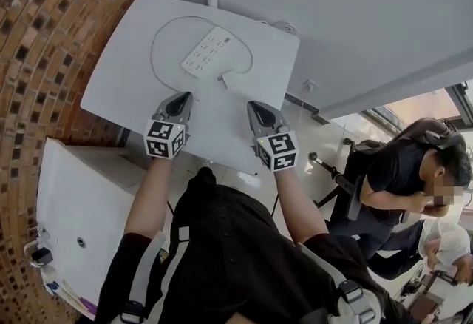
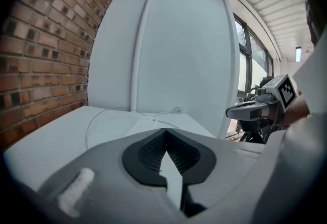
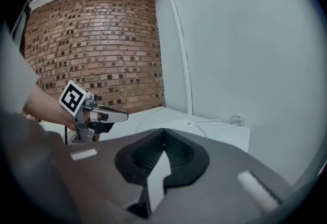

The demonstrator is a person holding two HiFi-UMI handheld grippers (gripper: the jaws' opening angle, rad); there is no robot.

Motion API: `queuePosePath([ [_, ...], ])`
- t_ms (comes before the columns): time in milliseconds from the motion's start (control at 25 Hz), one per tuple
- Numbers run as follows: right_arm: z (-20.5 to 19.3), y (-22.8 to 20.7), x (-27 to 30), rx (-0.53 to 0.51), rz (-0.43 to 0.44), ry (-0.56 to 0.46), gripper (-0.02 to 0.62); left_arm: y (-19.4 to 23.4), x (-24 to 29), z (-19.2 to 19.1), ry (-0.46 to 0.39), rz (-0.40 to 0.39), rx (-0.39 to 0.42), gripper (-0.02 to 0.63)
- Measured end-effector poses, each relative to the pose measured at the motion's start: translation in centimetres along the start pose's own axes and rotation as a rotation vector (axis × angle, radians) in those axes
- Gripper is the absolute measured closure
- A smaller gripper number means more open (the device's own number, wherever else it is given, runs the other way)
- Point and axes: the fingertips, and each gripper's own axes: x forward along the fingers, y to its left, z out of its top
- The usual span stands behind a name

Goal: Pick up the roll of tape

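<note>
2 claws — left claw, right claw — tips together, empty

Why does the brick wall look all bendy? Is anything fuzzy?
Head view: the wide lens curves the brick wall and the table edge. Left gripper view: the pipe bows, the corners go black, and the left gripper up close looks soft. Right gripper view: the brick wall bulges, corners black too.

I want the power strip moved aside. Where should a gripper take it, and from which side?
Probably pinch the power strip across its long sides, mid-length, from above: it lies flat on the table, long and narrow, its cord looped around it.
</note>
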Motion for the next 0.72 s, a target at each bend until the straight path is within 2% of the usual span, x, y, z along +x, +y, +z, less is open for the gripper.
queuePosePath([
  [240,2.7,1.2,-5.5,-0.058,0.034,-0.098,0.589,-6.0,-6.0,4.5,-0.191,0.033,0.088,0.604],
  [400,5.5,1.7,-8.1,-0.105,0.047,-0.159,0.59,-7.6,-9.9,6.6,-0.257,0.042,0.124,0.603],
  [480,5.7,2.4,-9.6,-0.091,0.047,-0.18,0.591,-7.8,-12.2,7.2,-0.288,0.065,0.121,0.604],
  [640,5.2,4.1,-11.0,0.003,0.037,-0.207,0.591,-7.5,-15.6,7.4,-0.341,0.132,0.09,0.603],
  [720,5.3,5.3,-11.5,0.017,0.031,-0.219,0.591,-7.5,-16.7,7.1,-0.343,0.132,0.091,0.604],
])
